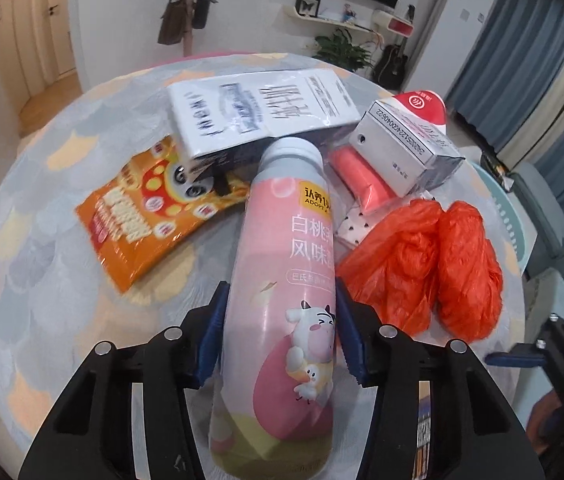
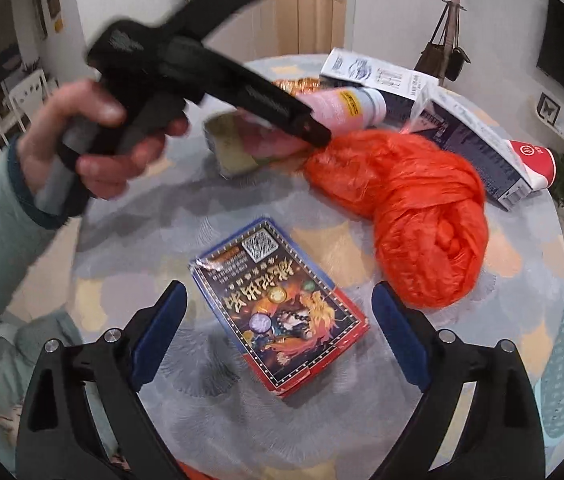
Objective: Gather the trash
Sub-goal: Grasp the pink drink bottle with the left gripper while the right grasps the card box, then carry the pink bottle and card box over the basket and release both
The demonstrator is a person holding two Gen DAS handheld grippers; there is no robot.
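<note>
Left wrist view shows the left claw (image 1: pixel 280 332) clamped on the pink bottle (image 1: pixel 282 280), best lifted clear of the worktop (image 1: pixel 62 280) before moving; right wrist view shows the right claw (image 2: pixel 280 336) apart, straddling the card box (image 2: pixel 282 312) below it, ready to lower squarely.

both wrist views look steeply down, sharing the table (image 1: pixel 62 208).
</note>
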